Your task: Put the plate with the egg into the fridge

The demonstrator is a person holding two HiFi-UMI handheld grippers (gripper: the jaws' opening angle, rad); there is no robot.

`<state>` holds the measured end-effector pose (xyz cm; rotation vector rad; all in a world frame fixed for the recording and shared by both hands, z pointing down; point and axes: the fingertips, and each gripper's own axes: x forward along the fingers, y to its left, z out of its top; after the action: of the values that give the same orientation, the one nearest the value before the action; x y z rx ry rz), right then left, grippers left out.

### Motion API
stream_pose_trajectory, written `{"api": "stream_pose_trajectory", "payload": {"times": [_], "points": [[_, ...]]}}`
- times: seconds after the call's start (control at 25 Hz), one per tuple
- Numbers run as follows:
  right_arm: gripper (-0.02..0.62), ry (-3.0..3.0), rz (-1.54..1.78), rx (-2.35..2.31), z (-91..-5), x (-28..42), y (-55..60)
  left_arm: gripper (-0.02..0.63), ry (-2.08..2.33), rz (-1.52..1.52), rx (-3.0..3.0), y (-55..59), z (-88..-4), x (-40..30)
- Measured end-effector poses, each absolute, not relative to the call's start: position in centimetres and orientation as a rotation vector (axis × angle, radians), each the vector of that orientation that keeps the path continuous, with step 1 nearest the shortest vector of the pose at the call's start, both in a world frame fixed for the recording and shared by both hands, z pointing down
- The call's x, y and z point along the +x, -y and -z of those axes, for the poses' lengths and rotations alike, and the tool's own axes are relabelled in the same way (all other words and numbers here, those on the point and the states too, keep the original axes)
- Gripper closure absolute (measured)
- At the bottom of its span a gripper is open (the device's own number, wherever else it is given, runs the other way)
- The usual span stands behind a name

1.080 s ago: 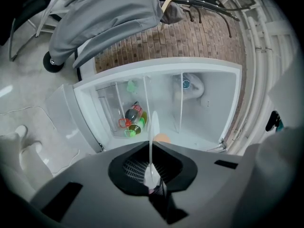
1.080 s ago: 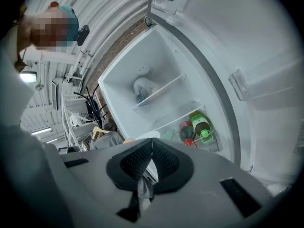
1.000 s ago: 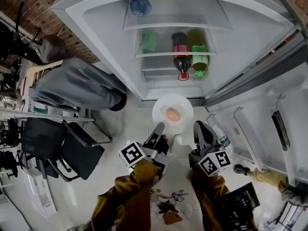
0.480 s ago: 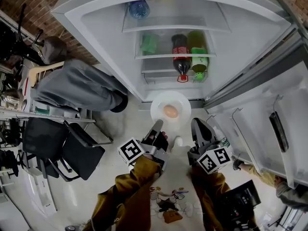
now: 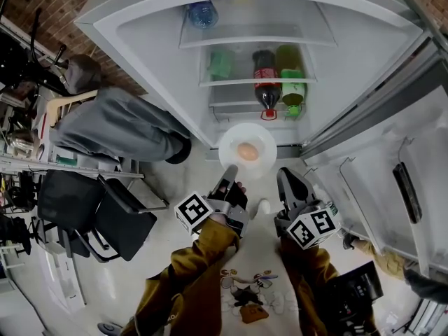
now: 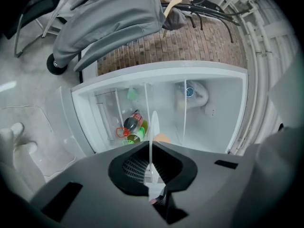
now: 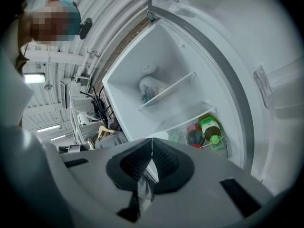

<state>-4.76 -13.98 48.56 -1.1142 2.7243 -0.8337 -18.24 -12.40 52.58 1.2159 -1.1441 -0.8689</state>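
The left gripper (image 5: 228, 176) is clenched on the near rim of the white plate (image 5: 260, 140). In the left gripper view the rim runs edge-on between the pads. The egg (image 5: 246, 151) sits near the plate's middle, apart from the jaws.

The plate hangs level over the floor, just in front of the open fridge (image 5: 140, 54), with its far edge near the bottom sill of the opening. The right gripper (image 5: 285, 177) hovers just beside the plate's near right edge with its jaws pressed together on nothing.

Inside, a cola bottle (image 5: 264, 82) and a green bottle (image 5: 290, 82) crowd the front of the lower shelf (a green item (image 5: 221, 63) sits to their left). The glass shelf (image 5: 280, 40) above them has open room to the right of a water bottle (image 5: 203, 11).

The fridge door (image 5: 399, 173) stands swung out on the right, its inner edge close to the right gripper. A chair draped in a grey jacket (image 5: 119, 124) flanks the left side, near the fridge wall.
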Motion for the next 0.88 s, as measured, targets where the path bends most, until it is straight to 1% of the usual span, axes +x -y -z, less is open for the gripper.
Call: {"api": "stream_pose_trajectory", "payload": {"times": [0.44, 0.72, 0.88], "points": [[0.588, -2.805, 0.732, -1.076, -46.9, -6.6, 14.8, 0.588, 1.178, 0.894, 1.217, 14.3, -50.4, -19.4], [0.588, -2.801, 0.671, -1.069, -44.5, -6.7, 15.6, 0.588, 1.153, 0.901, 1.309, 17.1, -46.2, -18.9], [0.588, -2.786, 0.634, -1.073, -43.1, -6.5, 16.2, 0.588, 1.159, 0.879, 1.333, 18.0, -45.2, -18.7]]}}
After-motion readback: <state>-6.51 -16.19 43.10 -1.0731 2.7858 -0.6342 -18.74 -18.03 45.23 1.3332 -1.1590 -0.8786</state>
